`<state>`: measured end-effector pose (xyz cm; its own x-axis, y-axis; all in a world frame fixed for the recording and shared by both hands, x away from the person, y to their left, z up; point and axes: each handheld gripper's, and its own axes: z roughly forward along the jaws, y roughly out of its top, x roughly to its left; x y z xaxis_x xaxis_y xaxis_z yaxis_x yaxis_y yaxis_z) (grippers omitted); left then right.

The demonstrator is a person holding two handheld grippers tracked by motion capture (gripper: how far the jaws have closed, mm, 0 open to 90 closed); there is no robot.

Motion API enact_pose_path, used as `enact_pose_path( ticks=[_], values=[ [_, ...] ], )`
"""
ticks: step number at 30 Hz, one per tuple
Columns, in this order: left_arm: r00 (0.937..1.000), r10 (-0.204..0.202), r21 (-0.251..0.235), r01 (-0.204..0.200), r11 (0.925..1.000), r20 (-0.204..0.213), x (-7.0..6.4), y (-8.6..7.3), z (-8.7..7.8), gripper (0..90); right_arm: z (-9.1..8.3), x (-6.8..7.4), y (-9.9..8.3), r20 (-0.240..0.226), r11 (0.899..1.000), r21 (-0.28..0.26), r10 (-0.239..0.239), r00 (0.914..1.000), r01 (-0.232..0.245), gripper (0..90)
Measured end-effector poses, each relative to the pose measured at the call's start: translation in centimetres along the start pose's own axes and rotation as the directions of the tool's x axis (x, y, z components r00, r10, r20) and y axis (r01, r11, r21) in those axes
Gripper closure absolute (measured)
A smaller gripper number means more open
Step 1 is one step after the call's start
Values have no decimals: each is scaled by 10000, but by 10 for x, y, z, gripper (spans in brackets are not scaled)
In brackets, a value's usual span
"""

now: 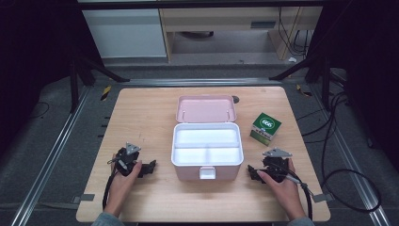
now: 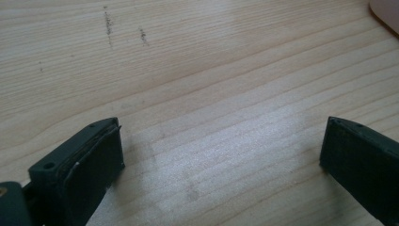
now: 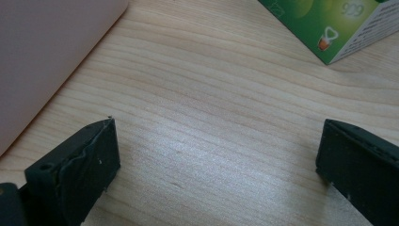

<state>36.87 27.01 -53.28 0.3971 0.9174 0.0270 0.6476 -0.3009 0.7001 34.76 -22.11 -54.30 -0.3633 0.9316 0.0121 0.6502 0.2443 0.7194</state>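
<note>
Pink plastic storage box (image 1: 207, 162): sits mid-table with its lid tipped back, white compartments bare, I'd say ready for loading.
Green cardboard carton (image 1: 266, 128): far-right of the box, just apart from it, beyond my right gripper (image 1: 254, 172).
Right gripper: jaws spread wide, nothing between, resting on the pale wooden table (image 1: 141, 117).
Left gripper (image 1: 149, 167): near-left of the box, jaws likewise apart, holding nothing.
</note>
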Motion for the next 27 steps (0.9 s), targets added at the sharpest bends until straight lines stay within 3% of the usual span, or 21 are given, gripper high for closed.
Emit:
enact_pose_path(
  ticks=[5,6,9,10,11,12,14,17,19,22,25,27],
  values=[
    [9992,325,8,-325,9995,242,-10,-2,-7,29,-3,0,-1,-171,9999,67,-127,9998,128,26],
    [9972,649,-30,-649,9979,376,-20,-4,-15,31,-9,1,-2,-351,9994,239,-254,9991,263,68],
    [9919,998,-133,-991,9950,791,-34,-5,-25,35,-21,6,-2,-600,9980,80,-628,9962,634,53],
    [9875,1205,-257,-1185,9926,1020,-40,-5,-27,33,-24,8,-1,-632,9973,-7,-740,9953,741,51],
    [9875,1205,-257,-1185,9926,1020,-40,-5,-27,33,-24,8,-1,-632,9973,-7,-740,9953,741,51],
    [9792,1455,-457,-1404,9890,1415,-55,-3,-31,33,-32,14,0,-929,9944,-342,-1027,9904,1000,56],
    [9685,1755,-518,-1689,9843,1764,-69,-4,-33,41,-36,21,1,-1192,9910,-499,-1295,9844,1243,61],
    [9529,2217,-710,-2114,9748,2070,-90,-2,-35,40,-39,33,2,-1650,9848,-754,-1671,9720,1565,91],
    [9435,2331,-915,-2172,9718,2357,-100,0,-34,41,-39,41,4,-2046,9804,-931,-1893,9604,1734,105],
    [9388,2309,-1102,-2090,9717,2555,-108,3,-32,86,-37,48,7,-2247,9781,-959,-2022,9532,1849,93],
    [9316,2522,-1257,-2262,9659,2616,-115,5,-30,140,-32,60,10,-2553,9724,-918,-2313,9388,2146,97],
    [9324,2522,-1454,-2205,9645,2590,-117,6,-31,179,-30,66,12,-2690,9697,-1005,-2418,9323,2225,116]
  ],
)
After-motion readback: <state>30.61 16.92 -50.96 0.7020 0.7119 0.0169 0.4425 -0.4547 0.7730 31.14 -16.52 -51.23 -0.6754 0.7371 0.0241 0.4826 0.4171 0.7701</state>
